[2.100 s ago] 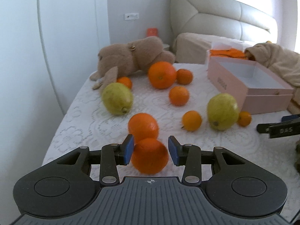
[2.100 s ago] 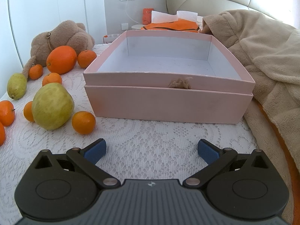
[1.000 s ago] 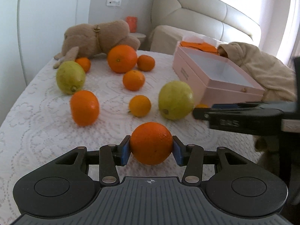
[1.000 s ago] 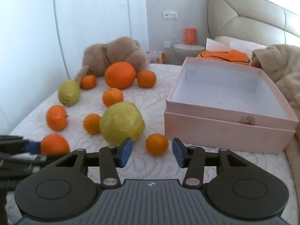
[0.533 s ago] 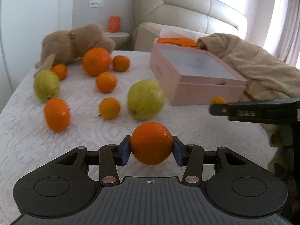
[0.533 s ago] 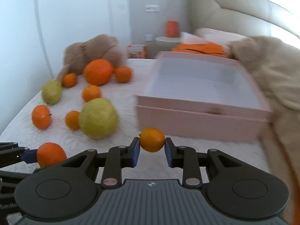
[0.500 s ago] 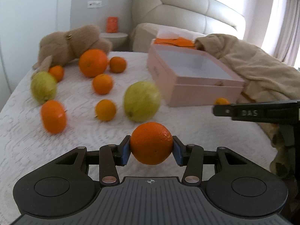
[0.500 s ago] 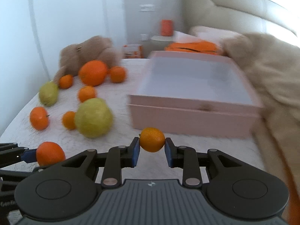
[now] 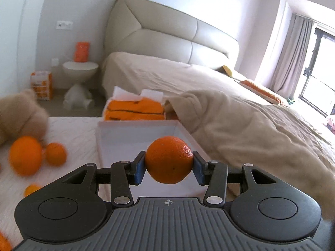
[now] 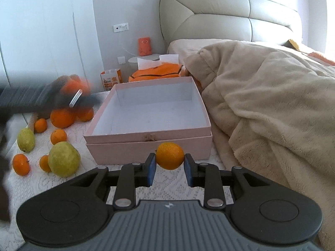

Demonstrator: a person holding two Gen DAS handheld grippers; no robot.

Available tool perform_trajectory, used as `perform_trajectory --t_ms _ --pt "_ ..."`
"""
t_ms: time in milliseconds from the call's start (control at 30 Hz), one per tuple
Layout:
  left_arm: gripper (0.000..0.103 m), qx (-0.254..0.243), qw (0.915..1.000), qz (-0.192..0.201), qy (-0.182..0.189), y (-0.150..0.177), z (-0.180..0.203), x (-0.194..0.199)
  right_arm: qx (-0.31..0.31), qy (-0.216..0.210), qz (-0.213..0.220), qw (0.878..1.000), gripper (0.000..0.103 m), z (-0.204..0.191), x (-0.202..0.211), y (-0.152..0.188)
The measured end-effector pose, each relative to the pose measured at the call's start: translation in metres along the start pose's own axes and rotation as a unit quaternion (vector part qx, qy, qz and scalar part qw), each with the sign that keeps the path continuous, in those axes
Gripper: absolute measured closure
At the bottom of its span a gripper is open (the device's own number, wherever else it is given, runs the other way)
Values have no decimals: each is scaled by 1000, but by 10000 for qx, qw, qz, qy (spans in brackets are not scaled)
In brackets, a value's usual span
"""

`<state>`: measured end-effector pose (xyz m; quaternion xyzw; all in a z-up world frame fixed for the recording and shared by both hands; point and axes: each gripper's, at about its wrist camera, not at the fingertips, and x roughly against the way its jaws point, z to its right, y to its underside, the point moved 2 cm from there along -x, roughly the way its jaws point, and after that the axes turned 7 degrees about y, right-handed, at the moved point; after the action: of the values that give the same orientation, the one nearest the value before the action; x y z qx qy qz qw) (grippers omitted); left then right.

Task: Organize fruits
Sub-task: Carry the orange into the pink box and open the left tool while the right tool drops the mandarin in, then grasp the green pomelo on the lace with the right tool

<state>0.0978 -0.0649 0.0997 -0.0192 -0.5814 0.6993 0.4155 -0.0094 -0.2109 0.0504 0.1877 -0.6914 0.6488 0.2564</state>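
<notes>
Pink box: the pink box (image 10: 134, 149) sits open on the white lace cover (image 10: 167, 177), and its white floor looks bare.
Done: no fruit shows inside the box, so I think the job has only just begun.
Left gripper: the left gripper (image 9: 169, 164) squeezes a big orange (image 9: 169, 159) between its blue pads.
Where the big orange is: it hangs up in the air in front of the box (image 9: 117, 138), about over its near part; I cannot tell how high.
Right gripper: the right gripper (image 10: 170, 168) pinches a small orange (image 10: 170, 155) between its blue pads.
Where the small orange is: it is lifted in front of the box's near wall, not over the opening yet.
Left to do: two green pears (image 10: 63, 159) (image 10: 26, 139) and several oranges (image 10: 62, 117) lie on the cover to the left of the box.
Blur: the left gripper shows as a dark smear in the right view, too fuzzy to read.
Next, I think: both held fruits go into the box, then the rest.
</notes>
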Motion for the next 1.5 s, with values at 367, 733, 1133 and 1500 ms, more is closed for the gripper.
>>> perform_trajectory --t_ms 367,733,1133,1500 --pt "53 280 9981 532 -132 12 -27 5 35 -10 149 9999 75 2 7 -1" --pt "53 792 9924 670 -665 54 -59 75 -3 -369 408 9985 75 -23 -1 -85" --pt "53 822 9792 805 -1673 92 -96 143 415 -701 95 9966 50 -41 -33 -110" --pt "53 1520 9585 746 -2293 119 -143 174 1085 -1644 -359 9797 46 -130 -22 -26"
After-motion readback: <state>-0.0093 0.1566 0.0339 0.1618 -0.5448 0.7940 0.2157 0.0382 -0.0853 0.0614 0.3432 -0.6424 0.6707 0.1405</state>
